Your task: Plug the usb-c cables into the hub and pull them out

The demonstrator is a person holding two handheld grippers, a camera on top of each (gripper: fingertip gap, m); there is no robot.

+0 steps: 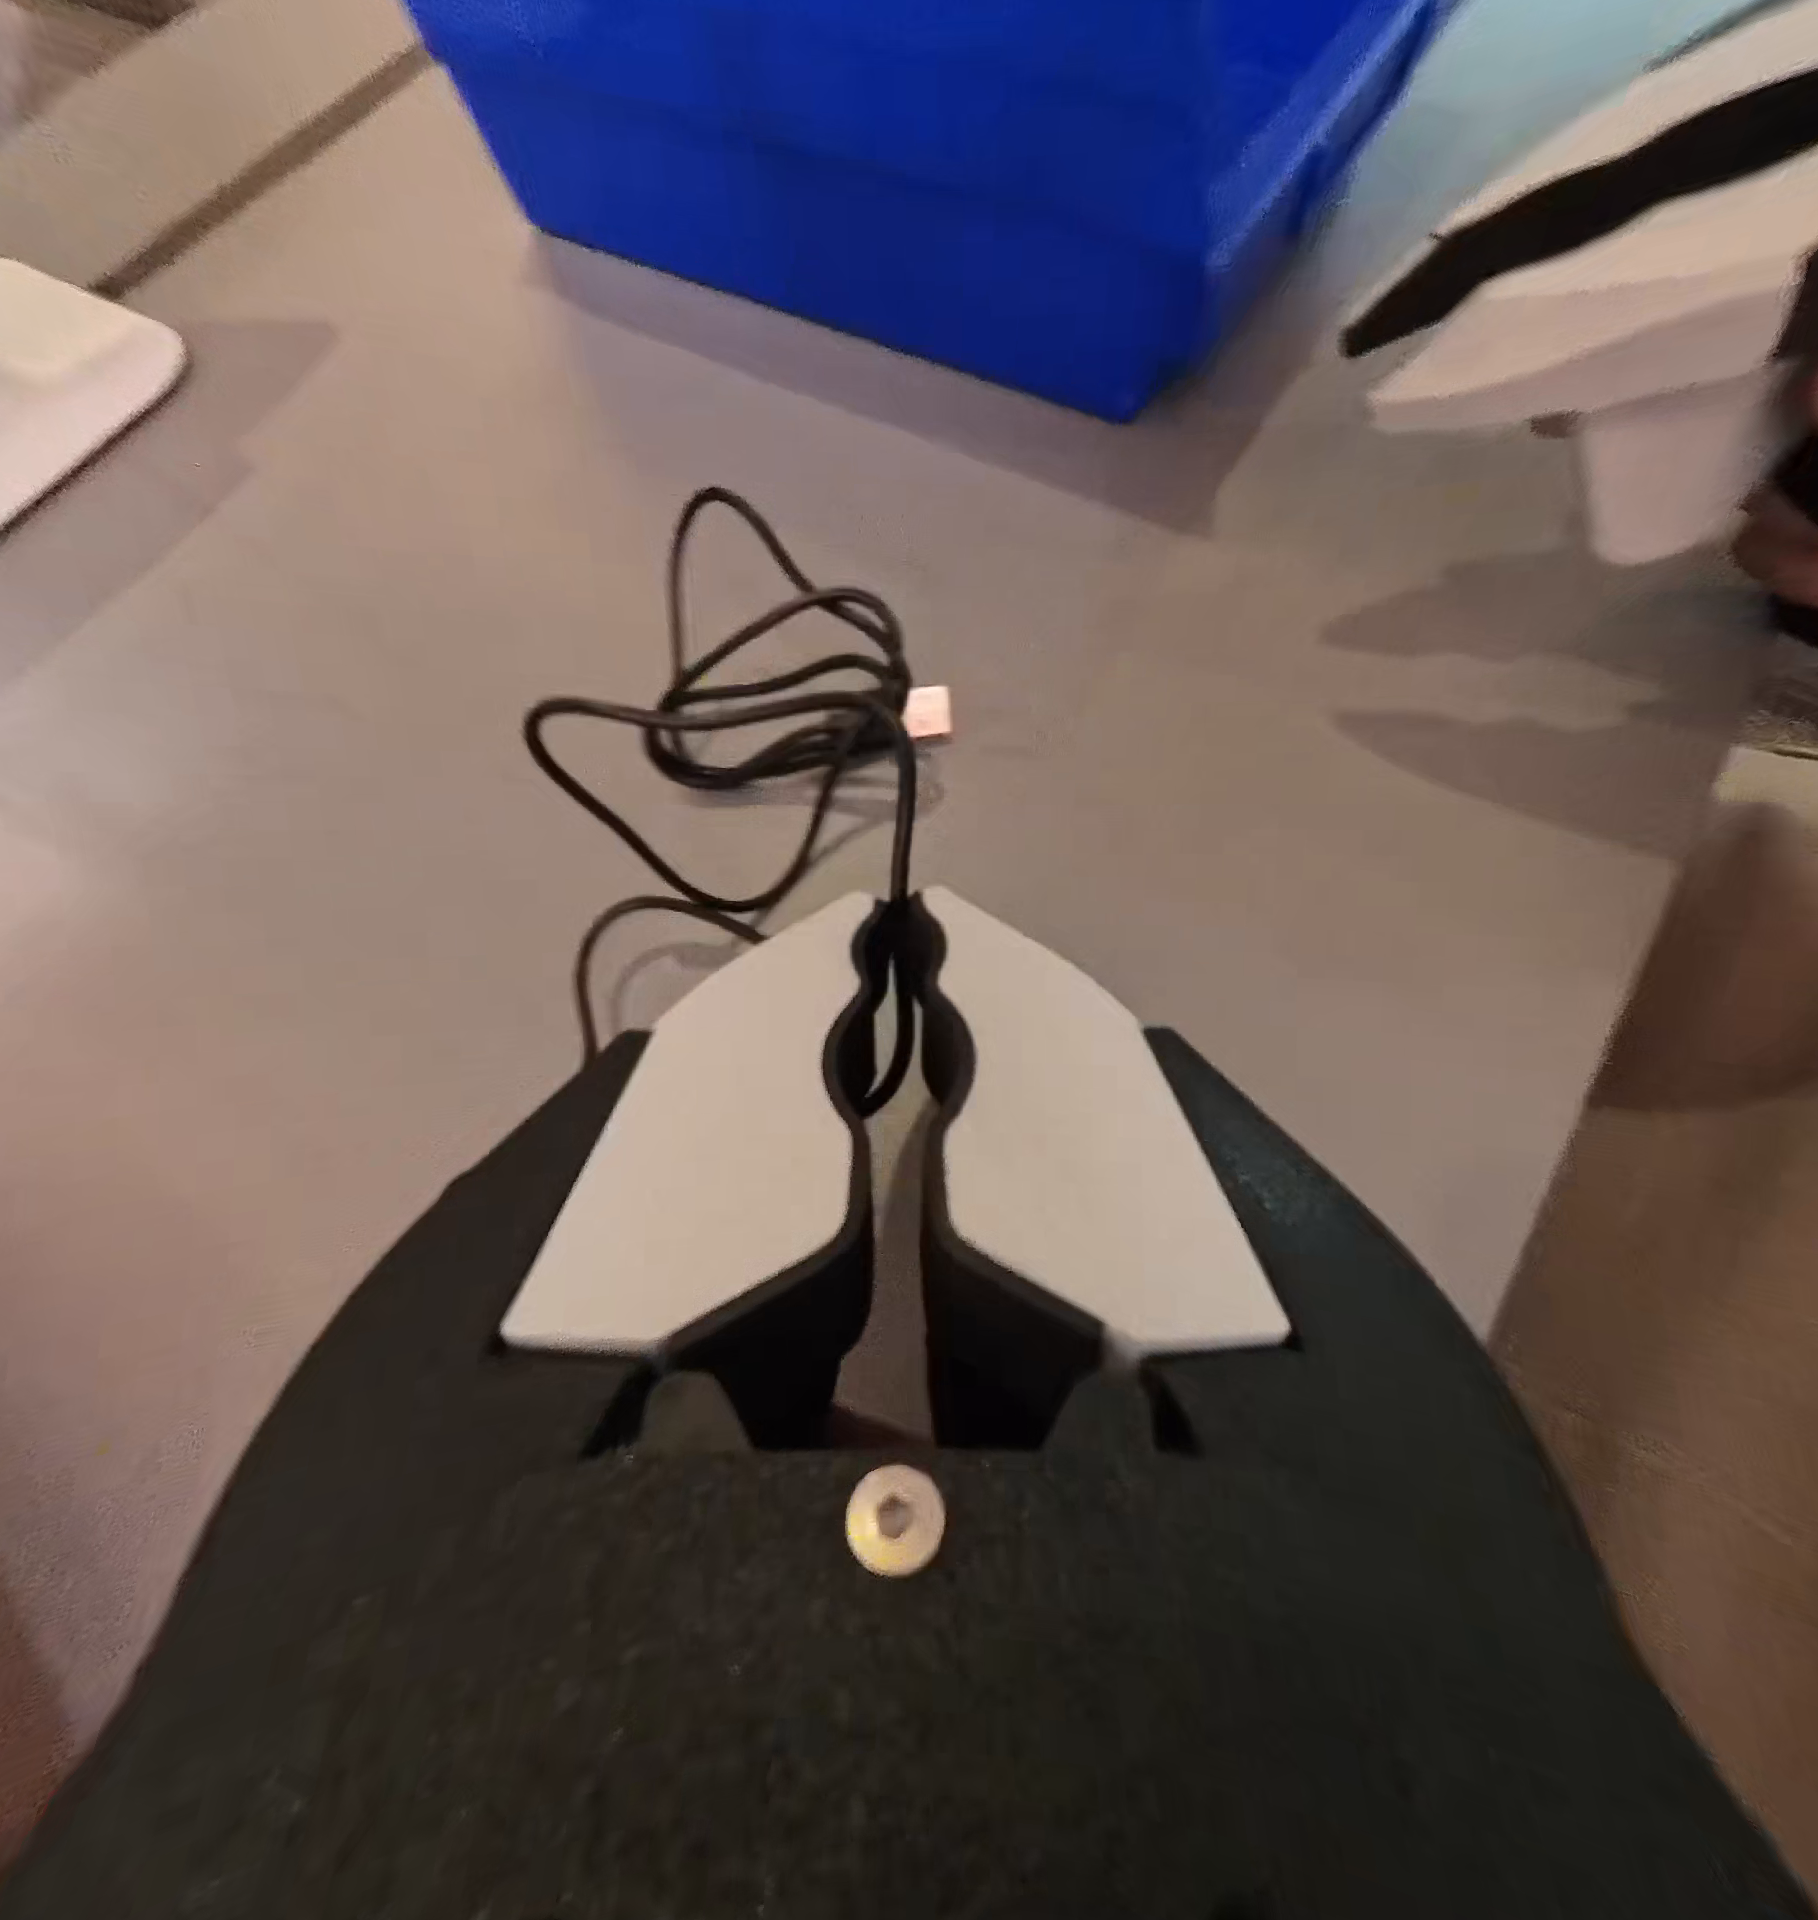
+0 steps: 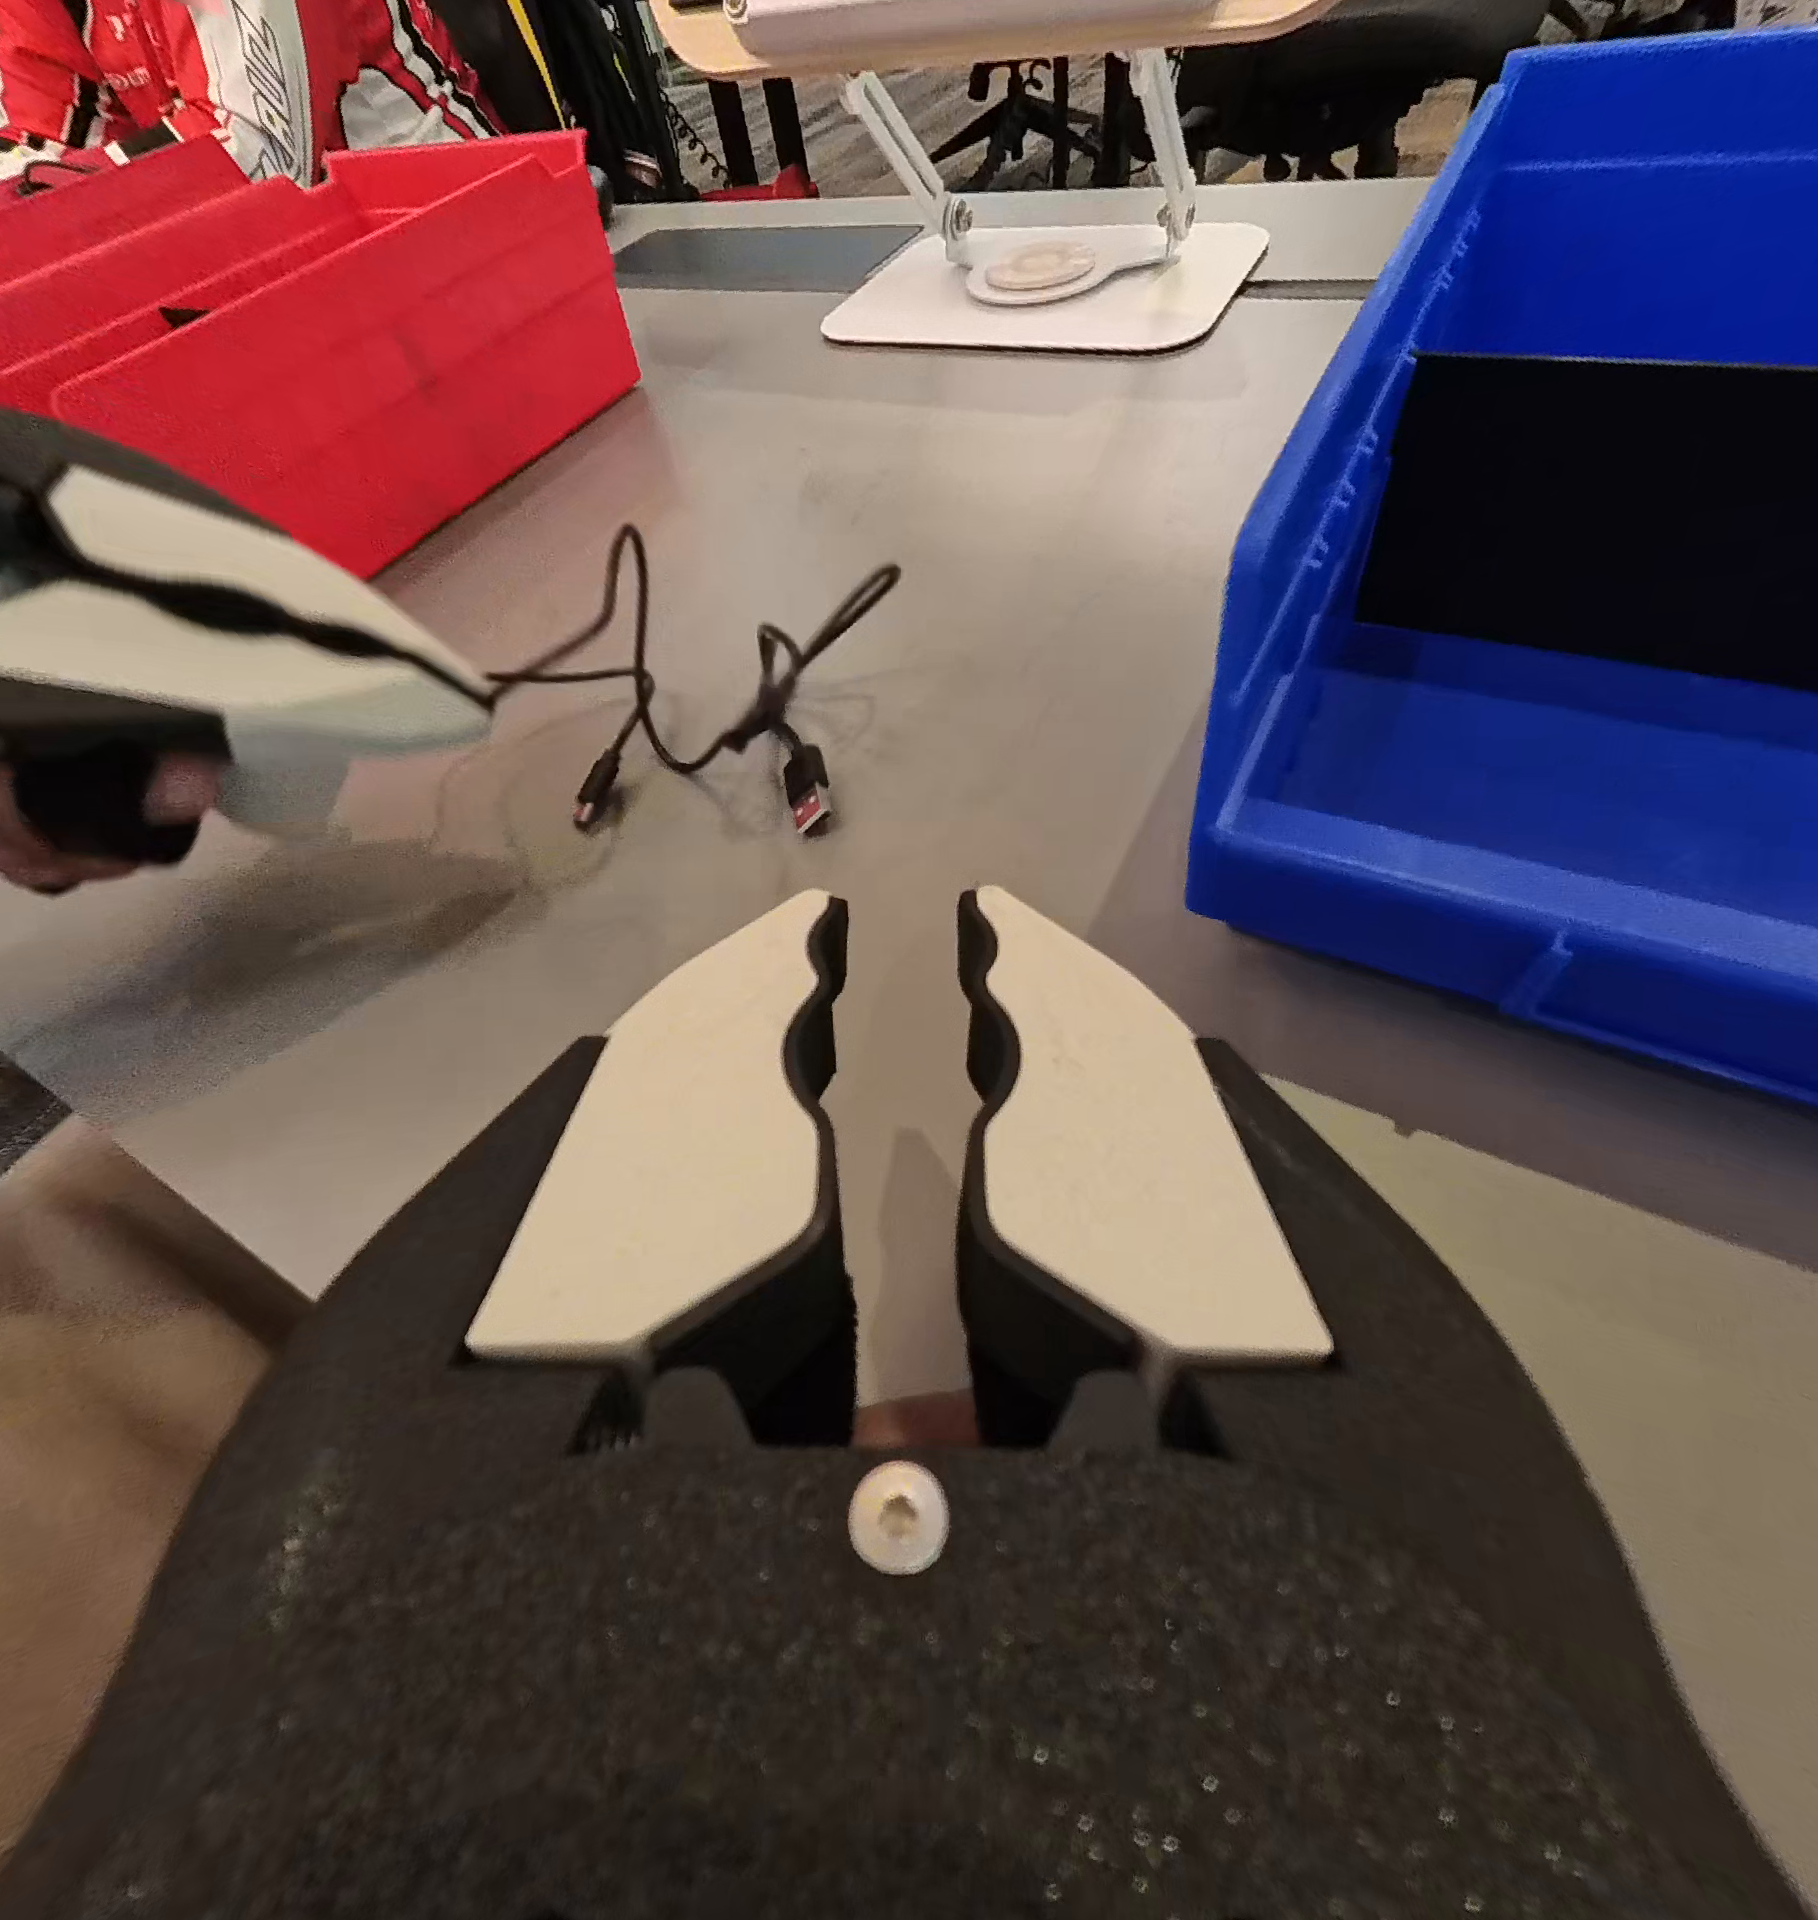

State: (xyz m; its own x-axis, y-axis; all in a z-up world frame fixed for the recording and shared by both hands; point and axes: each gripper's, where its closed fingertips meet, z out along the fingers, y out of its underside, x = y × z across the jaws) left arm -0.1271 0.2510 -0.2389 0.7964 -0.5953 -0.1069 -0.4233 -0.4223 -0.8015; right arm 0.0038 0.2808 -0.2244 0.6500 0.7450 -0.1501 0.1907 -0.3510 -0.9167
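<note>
Lying in loose loops on the grey table (image 2: 1040,520), the black cable (image 2: 676,717) is the task's thing we can find; we see no hub in either view. In the right wrist view, 2 of its plugs rest on the tabletop: a small dark one (image 2: 595,798) and, just beside it to the right, a wider plug with a red insert (image 2: 809,802). From the left wrist view the same cable (image 1: 770,707) piles up ahead of the fingers, with a small pale tag (image 1: 931,712) at the edge of the pile.

Our left gripper (image 1: 897,914) is pinched nearly closed on a strand of that cable, which runs up between its 2 grey fingers (image 1: 739,1122); the right wrist view shows the strand leaving that gripper's tip (image 2: 474,691) and stretching toward the pile. Our right gripper (image 2: 903,914) holds nothing, its jaws standing a narrow gap apart, hovering near the plugs but short of them (the left wrist view catches it only as a blur at the upper right).

A blue bin (image 2: 1507,727) sits to the right of the cable, and red bins (image 2: 344,384) to the left. Beyond, a white stand (image 2: 1050,291) rests on its flat base, and a person in red and white clothing (image 2: 209,73) is at the far left.
</note>
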